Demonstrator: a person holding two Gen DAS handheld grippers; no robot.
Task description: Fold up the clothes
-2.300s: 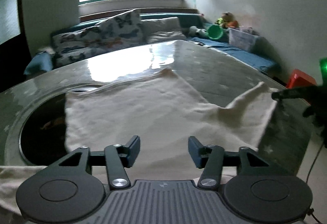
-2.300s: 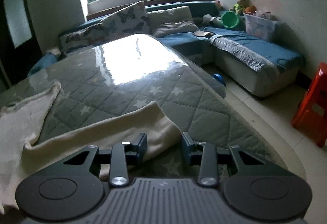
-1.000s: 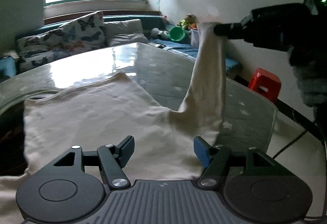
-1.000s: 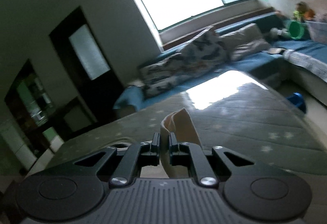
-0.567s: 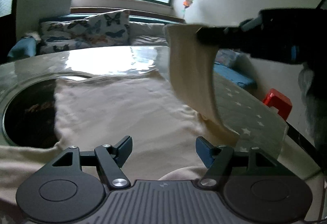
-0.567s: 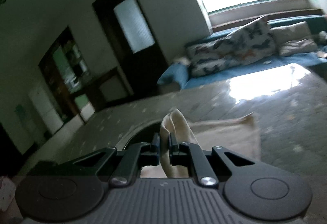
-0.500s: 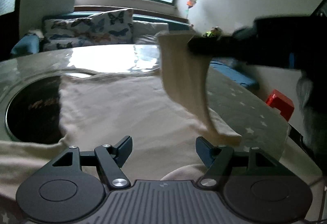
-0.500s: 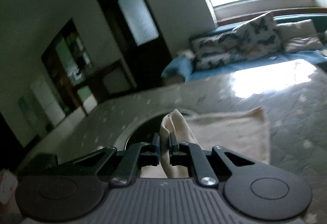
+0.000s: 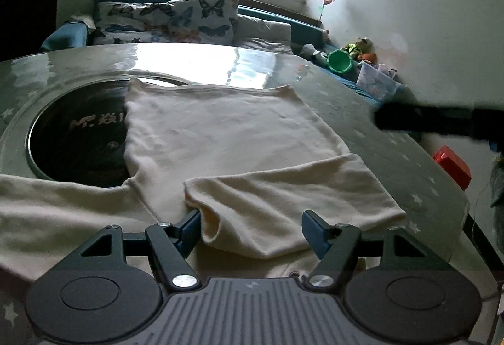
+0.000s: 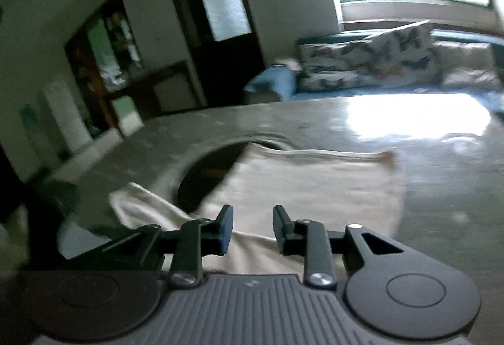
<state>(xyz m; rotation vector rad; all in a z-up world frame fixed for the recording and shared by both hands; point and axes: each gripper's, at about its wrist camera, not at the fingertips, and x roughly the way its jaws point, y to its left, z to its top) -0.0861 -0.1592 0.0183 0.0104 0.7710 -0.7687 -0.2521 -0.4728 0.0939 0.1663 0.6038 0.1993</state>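
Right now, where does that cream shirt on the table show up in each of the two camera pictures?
Left wrist view: the cream shirt fills the middle, one sleeve folded across it just ahead of the left tongs.
Right wrist view: it lies low in the centre, blurred, beyond the right tongs, whose jaws are opening with nothing between them.
Shared landmark: the butterfly-print cushions under the window.

Cream garment flat on table, one sleeve folded inward.
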